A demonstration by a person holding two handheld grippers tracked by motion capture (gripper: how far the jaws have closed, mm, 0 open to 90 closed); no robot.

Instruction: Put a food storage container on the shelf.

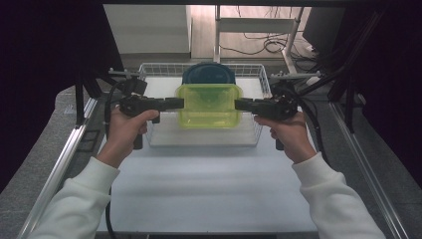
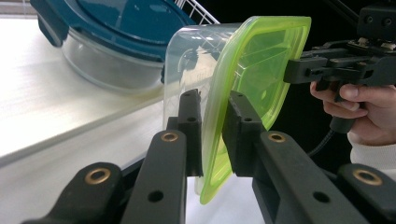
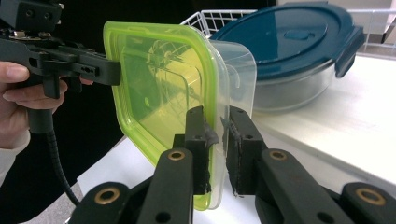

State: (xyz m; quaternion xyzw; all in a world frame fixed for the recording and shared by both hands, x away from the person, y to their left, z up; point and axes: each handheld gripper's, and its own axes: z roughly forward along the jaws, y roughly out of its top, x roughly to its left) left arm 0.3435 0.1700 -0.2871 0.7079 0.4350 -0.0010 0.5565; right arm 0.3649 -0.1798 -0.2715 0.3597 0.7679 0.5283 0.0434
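Above the wire basket (image 1: 254, 130) on the tabletop (image 1: 209, 184), we hold the green-lidded container (image 1: 209, 105), left gripper (image 1: 180, 103) and right gripper (image 1: 238, 104) each clamped on an opposite rim. Uneven lifting could tip it or slip a thin edge free.

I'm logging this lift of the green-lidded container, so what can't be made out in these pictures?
- High view: the blue-lidded glass bowl, its front hidden behind the green-lidded container.
- High view: whether that container touches the wire basket.
- Left gripper view: the bowl's left side, cut by the frame edge.
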